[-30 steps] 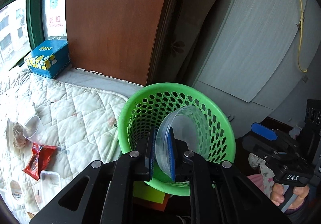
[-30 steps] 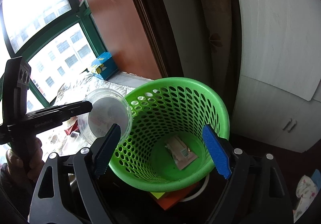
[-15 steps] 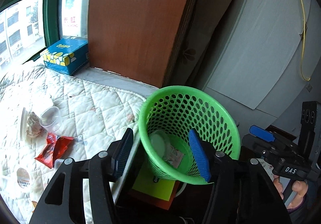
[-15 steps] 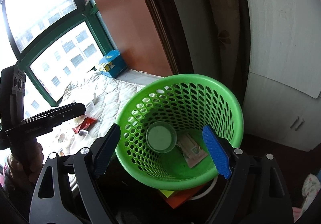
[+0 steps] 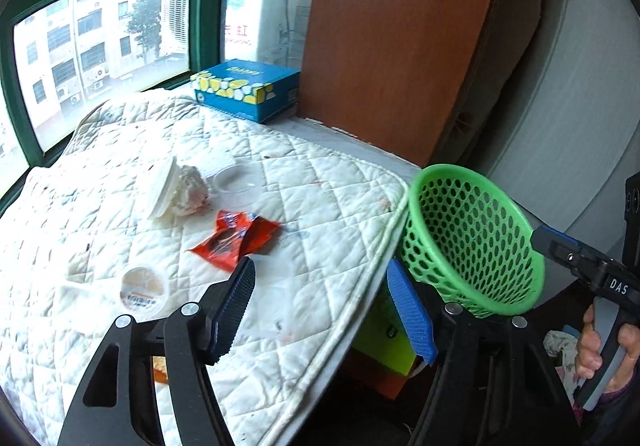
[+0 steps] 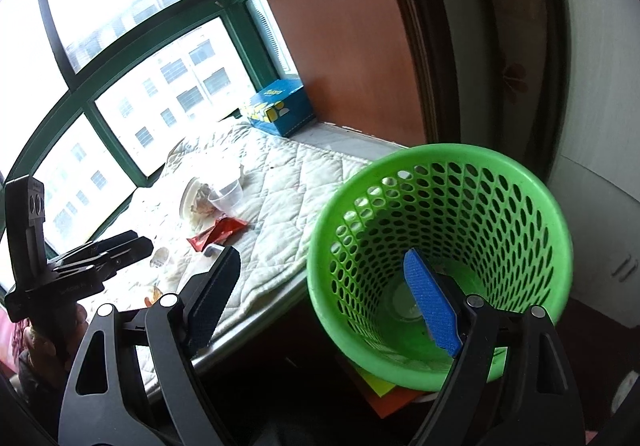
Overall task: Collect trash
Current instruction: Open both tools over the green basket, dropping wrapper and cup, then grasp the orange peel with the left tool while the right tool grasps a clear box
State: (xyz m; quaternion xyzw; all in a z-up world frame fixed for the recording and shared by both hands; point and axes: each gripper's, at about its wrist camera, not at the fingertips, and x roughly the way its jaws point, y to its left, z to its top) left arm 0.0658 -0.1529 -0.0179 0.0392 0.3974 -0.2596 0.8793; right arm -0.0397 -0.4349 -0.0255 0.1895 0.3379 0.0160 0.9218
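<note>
Left claw (image 5: 320, 310), its jaws just opened and empty, faces the quilted white mattress pad (image 5: 120, 166); right claw (image 6: 324, 302) spread. Next target, probably the crumpled red foil wrapper (image 5: 236, 238), needs pinching, then carrying to the perforated green plastic basket (image 6: 440, 166).

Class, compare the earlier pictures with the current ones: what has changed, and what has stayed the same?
The left gripper let go of the clear round plastic lid, which now lies inside the green perforated plastic basket. Its jaws have just been opening, nothing between them, and it swung toward the white quilted pad. The right gripper stayed open and empty.
</note>
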